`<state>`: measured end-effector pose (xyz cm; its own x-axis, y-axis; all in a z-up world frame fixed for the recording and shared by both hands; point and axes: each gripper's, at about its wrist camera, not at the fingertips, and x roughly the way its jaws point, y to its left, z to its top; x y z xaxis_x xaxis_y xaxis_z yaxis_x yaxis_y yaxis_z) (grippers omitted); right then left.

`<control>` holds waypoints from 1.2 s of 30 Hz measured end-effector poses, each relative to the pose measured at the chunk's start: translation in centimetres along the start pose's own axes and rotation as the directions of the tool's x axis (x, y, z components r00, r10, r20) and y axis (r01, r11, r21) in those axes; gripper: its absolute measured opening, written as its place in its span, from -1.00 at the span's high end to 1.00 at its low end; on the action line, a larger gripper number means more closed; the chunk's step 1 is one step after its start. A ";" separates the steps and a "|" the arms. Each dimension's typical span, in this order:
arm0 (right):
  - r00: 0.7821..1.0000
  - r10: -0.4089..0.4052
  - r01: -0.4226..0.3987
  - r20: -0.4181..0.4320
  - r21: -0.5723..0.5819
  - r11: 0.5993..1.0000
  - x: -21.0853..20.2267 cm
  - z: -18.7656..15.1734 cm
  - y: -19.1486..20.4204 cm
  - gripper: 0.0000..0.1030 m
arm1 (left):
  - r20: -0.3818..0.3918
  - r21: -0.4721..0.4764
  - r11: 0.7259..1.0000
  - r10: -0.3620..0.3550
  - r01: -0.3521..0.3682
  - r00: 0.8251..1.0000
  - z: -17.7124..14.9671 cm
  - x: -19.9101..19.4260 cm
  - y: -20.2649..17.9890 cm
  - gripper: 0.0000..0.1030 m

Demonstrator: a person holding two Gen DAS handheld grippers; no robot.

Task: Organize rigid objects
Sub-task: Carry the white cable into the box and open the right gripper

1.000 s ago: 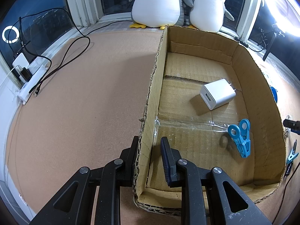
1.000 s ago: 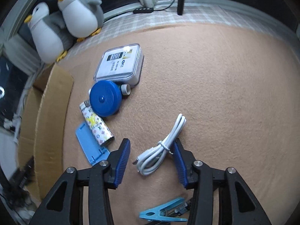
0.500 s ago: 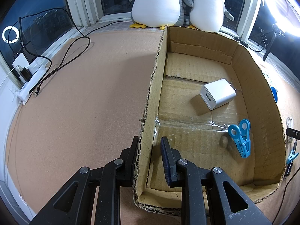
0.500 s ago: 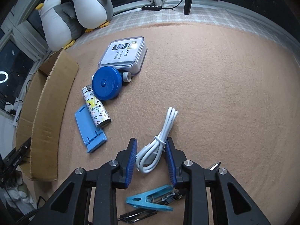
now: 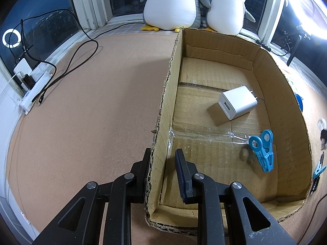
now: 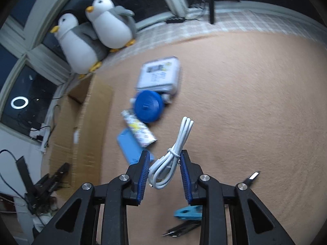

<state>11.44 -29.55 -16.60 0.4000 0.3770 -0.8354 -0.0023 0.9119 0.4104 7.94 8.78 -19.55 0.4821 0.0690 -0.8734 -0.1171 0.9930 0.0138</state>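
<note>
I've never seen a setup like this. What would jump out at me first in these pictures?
Probably the two plush penguins on the windowsill, just behind an open cardboard box that holds a white charger and a blue clip. The left gripper is clamped on the box's near wall. In the other view, the right gripper holds a bundled white cable, with more small items on the tan mat beyond it.

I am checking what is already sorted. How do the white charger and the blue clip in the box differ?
The white charger is a blocky cube with metal prongs; the blue clip is slim, with two ring handles. The charger lies near the middle of the cardboard box; the clip lies nearer the camera, close to the right wall. Both rest loose on the box floor, untouched by any claw.
</note>
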 end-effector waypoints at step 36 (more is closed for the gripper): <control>0.978 0.160 -0.199 -0.133 -0.369 0.908 4.7 -3.9 18.7 -0.19 | 0.001 -0.003 1.000 -0.001 0.001 1.000 0.0 0.0 0.0 0.55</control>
<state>9.68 -10.09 -14.27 0.2686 0.5362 -0.8002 -0.4195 0.8129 0.4039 7.97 8.78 -19.53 0.4829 0.0685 -0.8730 -0.1193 0.9928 0.0119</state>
